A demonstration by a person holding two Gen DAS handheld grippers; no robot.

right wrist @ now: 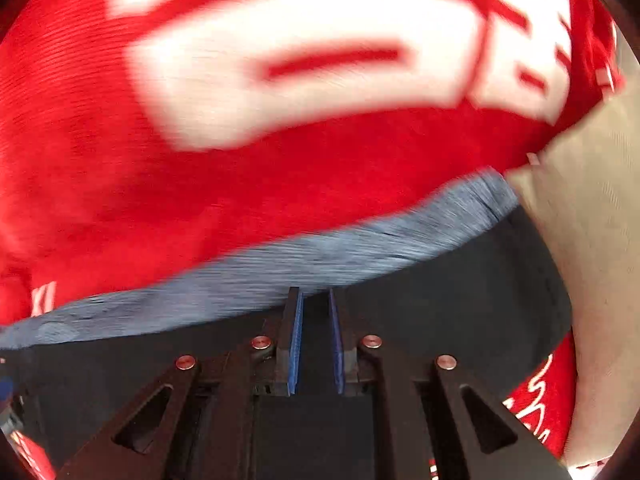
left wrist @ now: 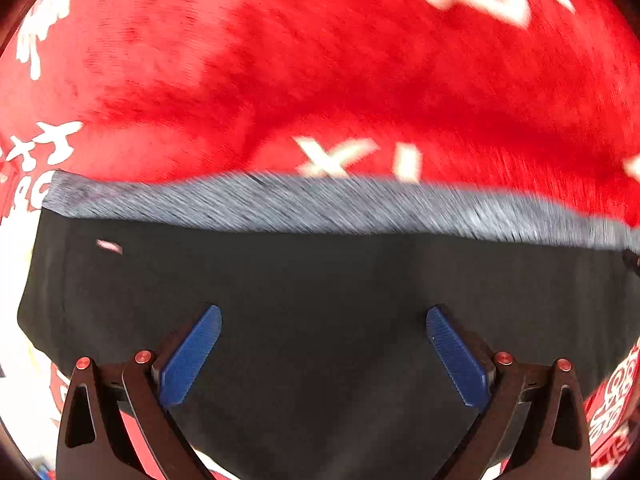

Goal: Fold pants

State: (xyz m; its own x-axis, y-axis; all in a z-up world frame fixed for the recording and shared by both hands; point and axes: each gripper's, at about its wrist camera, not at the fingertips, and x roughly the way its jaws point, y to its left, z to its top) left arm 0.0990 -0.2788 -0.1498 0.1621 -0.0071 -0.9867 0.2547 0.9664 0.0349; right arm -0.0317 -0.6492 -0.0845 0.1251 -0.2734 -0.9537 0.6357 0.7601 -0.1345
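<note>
The pants (left wrist: 320, 280) are black with a grey ribbed waistband (left wrist: 280, 204) and lie on a red cloth. In the left wrist view my left gripper (left wrist: 323, 320) is open, its blue pads (left wrist: 192, 356) wide apart just above the black fabric below the waistband. In the right wrist view the pants (right wrist: 460, 300) and waistband (right wrist: 280, 276) show again. My right gripper (right wrist: 316, 300) has its blue pads (right wrist: 297, 344) close together with black fabric between them, just below the waistband.
A red cloth with white lettering (left wrist: 320, 80) covers the surface under the pants and also shows in the right wrist view (right wrist: 120, 180). A beige surface (right wrist: 592, 220) lies past the cloth's right edge.
</note>
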